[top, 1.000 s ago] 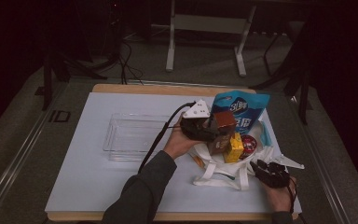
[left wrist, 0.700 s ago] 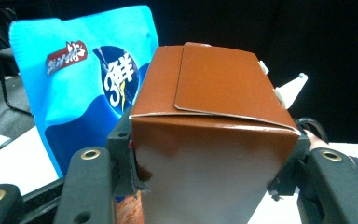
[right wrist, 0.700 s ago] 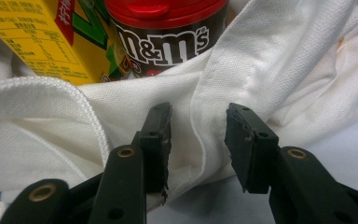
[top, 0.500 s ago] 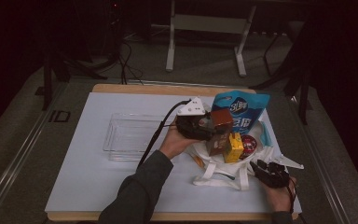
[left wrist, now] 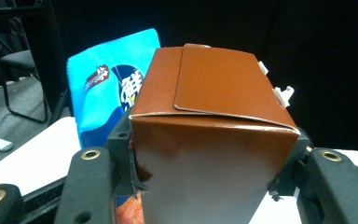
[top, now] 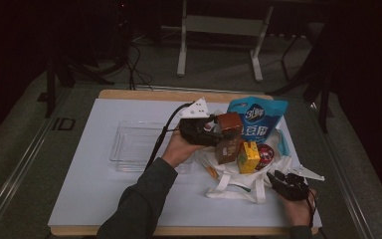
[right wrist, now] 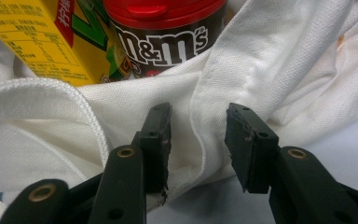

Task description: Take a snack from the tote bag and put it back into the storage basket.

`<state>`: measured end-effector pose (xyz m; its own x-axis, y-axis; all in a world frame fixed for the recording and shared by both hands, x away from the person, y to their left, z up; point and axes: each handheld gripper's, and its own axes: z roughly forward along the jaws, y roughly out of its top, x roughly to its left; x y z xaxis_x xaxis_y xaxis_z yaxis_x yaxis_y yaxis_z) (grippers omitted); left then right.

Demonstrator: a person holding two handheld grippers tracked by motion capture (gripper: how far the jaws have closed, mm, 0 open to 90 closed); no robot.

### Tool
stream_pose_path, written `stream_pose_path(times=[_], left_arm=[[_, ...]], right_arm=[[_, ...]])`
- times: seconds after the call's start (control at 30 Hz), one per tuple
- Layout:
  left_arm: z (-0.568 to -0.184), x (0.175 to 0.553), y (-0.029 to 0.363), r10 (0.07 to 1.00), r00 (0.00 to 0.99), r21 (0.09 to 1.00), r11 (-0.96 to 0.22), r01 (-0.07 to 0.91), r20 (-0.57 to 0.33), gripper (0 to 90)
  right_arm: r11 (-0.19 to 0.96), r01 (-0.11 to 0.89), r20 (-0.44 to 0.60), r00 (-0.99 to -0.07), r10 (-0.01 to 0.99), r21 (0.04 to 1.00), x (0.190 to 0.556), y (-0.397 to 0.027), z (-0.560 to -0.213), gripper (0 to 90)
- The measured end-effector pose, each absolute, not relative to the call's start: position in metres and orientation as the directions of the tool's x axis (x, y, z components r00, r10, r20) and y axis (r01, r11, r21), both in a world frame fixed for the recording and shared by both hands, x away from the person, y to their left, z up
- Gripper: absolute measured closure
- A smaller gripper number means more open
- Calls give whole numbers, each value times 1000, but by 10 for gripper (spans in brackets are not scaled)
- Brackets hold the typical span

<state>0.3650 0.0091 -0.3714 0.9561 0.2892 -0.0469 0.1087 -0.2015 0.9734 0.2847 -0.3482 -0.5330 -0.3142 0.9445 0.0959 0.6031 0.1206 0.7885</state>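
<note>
Brown carton [top: 228, 124] sits clamped between the left gripper [top: 214, 130] jaws — it has lifted clear of the white bag [top: 238, 174] and shifted toward the clear tray [top: 134, 144], so removal is under way. Right gripper [right wrist: 198, 140] jaws stand apart, straddling a fold of bag fabric — not pinching it.

The left tool [top: 218, 130] grips a brown carton [top: 229, 124], lifted above the white bag [top: 238, 181]; the right tool [top: 284, 183] rests at the bag's edge; a clear tray [top: 134, 144] sits left on the surface [top: 89, 184].
</note>
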Motion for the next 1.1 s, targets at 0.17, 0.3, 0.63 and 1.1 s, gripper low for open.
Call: stream_pose_path(times=[0.17, 0.3, 0.63, 1.1], left_arm=[[-368, 365, 18, 305, 951, 974, -197, 111, -47, 428], [-365, 365, 26, 316, 948, 974, -199, 107, -40, 428], [-356, 360, 44, 336, 941, 979, -178, 101, -36, 428], [-349, 354, 75, 379, 925, 981, -171, 95, -24, 428]], right_arm=[[118, 604, 99, -315, 944, 788, 285, -348, -533, 601], [120, 603, 98, -315, 944, 788, 285, -348, -533, 601], [116, 604, 102, -315, 944, 788, 285, -349, -533, 601], [115, 604, 104, -316, 943, 789, 285, -349, -533, 601]])
